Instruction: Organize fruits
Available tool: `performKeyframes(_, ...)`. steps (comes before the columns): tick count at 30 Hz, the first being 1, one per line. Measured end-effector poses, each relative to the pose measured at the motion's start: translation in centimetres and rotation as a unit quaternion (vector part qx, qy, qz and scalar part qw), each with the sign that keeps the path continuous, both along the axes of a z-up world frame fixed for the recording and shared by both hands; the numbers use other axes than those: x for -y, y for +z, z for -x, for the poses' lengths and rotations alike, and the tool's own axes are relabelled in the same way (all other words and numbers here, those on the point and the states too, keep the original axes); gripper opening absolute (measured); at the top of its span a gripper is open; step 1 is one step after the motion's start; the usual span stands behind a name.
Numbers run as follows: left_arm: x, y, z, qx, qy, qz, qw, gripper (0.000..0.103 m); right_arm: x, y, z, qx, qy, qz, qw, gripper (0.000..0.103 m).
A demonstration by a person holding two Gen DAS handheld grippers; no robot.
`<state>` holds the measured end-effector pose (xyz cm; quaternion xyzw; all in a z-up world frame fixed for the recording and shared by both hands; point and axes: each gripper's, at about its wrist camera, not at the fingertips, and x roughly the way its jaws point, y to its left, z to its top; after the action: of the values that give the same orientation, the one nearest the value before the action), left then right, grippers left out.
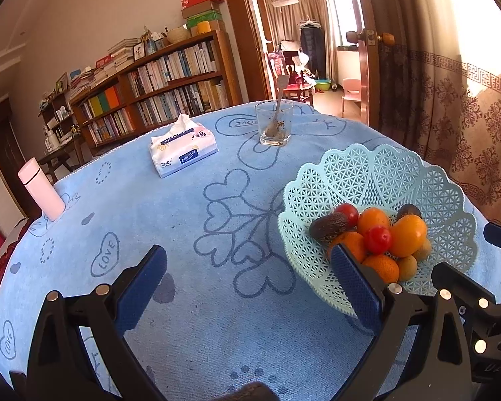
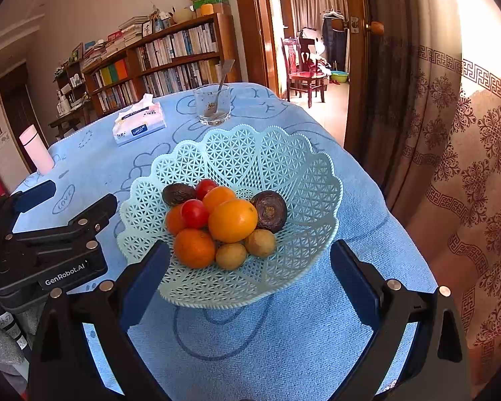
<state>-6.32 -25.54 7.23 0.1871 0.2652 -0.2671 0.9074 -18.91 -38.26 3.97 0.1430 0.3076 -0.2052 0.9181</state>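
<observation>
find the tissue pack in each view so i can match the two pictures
Left wrist view: the tissue pack lies upper centre-left on the blue tablecloth, left of the drinking glass.
Right wrist view: the tissue pack lies upper left, beyond the fruit basket and again left of the drinking glass.
Shared landmark: the glass with a spoon standing in it, just right of the pack in both views.
</observation>
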Motion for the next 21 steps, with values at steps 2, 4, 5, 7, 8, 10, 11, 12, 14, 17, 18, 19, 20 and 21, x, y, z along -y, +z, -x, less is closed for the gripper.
performKeyframes(2, 0.04, 0.04, 0.11, 0.001, -0.002, 0.0, 1.0, 0.098, 0.05, -0.16, -0.12, 0.0, 0.0, 0.0, 1.0, 0.098)
performKeyframes(4, 0.08, 0.08, 0.19, 0.002, -0.004, -0.001, 1.0, 0.098, -0.01, -0.3, -0.19, 0.0, -0.001, 0.0, 1.0, 0.098)
performKeyframes(5, 0.1, 0.07, 0.23, 0.002, -0.005, -0.001, 1.0, 0.098, -0.03, -0.36, -0.23, 0.0, -0.001, -0.001, 1.0, 0.098)
performKeyframes(7, 0.17, 0.1, 0.29, 0.003, -0.007, -0.002, 1.0, 0.098, -0.01, -0.29, -0.19, 0.0, 0.0, 0.0, 1.0, 0.098)
performKeyframes(8, 0.18, 0.08, 0.31, 0.003, -0.007, -0.003, 1.0, 0.098, -0.04, -0.33, -0.23, 0.0, 0.0, 0.0, 1.0, 0.098)
performKeyframes(10, 0.22, 0.07, 0.37, 0.003, -0.009, -0.003, 0.9999, 0.098, -0.04, -0.33, -0.22, 0.0, 0.0, -0.001, 1.0, 0.098)
performKeyframes(11, 0.23, 0.08, 0.39, 0.004, -0.01, -0.003, 0.9999, 0.098, -0.1, -0.4, -0.31, 0.0, 0.001, 0.0, 1.0, 0.098)
performKeyframes(12, 0.25, 0.05, 0.46, 0.004, -0.01, -0.003, 0.9999, 0.098, -0.16, -0.45, -0.35, 0.0, 0.001, 0.001, 1.0, 0.098)
performKeyframes(14, 0.29, 0.06, 0.48, 0.005, -0.012, -0.004, 0.9999, 0.098, -0.16, -0.47, -0.36, 0.0, 0.001, -0.001, 1.0, 0.098)
performKeyframes(17, 0.37, 0.1, 0.55, 0.007, -0.012, -0.004, 0.9999, 0.098, -0.21, -0.47, -0.36, 0.0, 0.0, 0.0, 1.0, 0.098)
performKeyframes(18, 0.37, 0.1, 0.54, 0.006, -0.012, -0.004, 0.9999, 0.098, -0.24, -0.48, -0.35, 0.0, 0.0, 0.0, 1.0, 0.098)
performKeyframes(19, 0.39, 0.09, 0.53, 0.005, -0.012, -0.004, 0.9999, 0.098, -0.28, -0.48, -0.34, 0.001, 0.0, -0.001, 1.0, 0.098)
performKeyframes(20, 0.39, 0.1, 0.53, 0.006, -0.011, -0.004, 0.9999, 0.098, -0.31, -0.5, -0.36, 0.001, 0.0, 0.0, 1.0, 0.098)
performKeyframes(21, 0.41, 0.11, 0.55, 0.006, -0.011, -0.004, 0.9999, 0.098, -0.29, -0.46, -0.35, 0.0, 0.0, 0.0, 1.0, 0.098)
